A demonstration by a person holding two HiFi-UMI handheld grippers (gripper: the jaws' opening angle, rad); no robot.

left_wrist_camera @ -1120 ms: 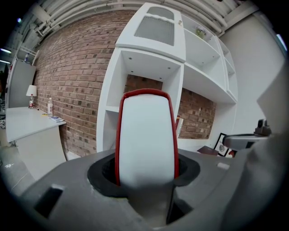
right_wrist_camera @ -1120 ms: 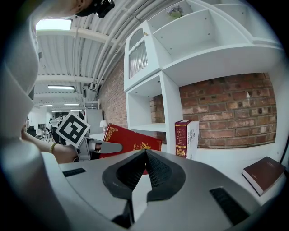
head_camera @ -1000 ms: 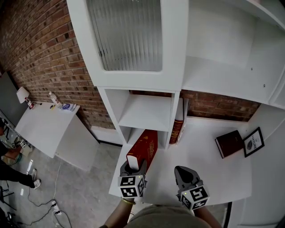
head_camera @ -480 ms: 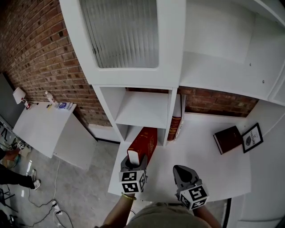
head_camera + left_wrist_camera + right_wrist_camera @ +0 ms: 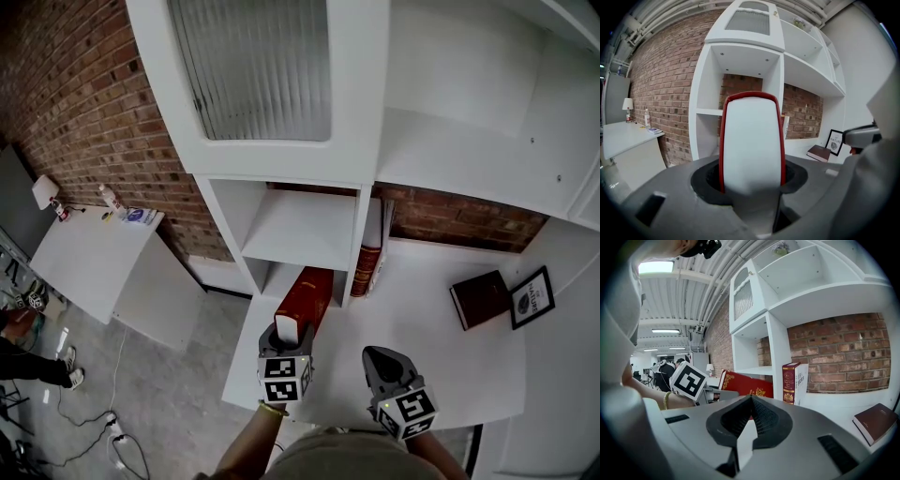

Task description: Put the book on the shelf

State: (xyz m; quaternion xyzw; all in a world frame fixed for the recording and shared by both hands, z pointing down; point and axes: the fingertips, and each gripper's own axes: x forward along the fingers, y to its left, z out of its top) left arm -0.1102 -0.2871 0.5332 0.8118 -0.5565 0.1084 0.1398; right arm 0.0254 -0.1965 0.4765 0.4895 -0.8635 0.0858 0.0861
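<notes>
A thick red book (image 5: 302,302) with white page edges stands on edge in my left gripper (image 5: 284,339), whose jaws are shut on its near end. In the left gripper view the red book (image 5: 752,140) fills the middle, upright between the jaws. Its far end points into the lower open compartment of the white shelf unit (image 5: 300,234). My right gripper (image 5: 386,367) hovers over the white desk (image 5: 422,328) with its jaws shut and nothing in them. The red book (image 5: 745,383) and the left gripper's marker cube (image 5: 691,380) show at the left of the right gripper view.
A second red book (image 5: 368,267) stands upright beside the shelf's divider. A dark brown book (image 5: 481,298) lies flat at the right, next to a framed picture (image 5: 531,295). A brick wall (image 5: 84,112) runs behind. A low white table (image 5: 89,258) stands at the left.
The left gripper has carried the red book a little forward and rightward, toward the lower shelf compartment. The right gripper has stayed put.
</notes>
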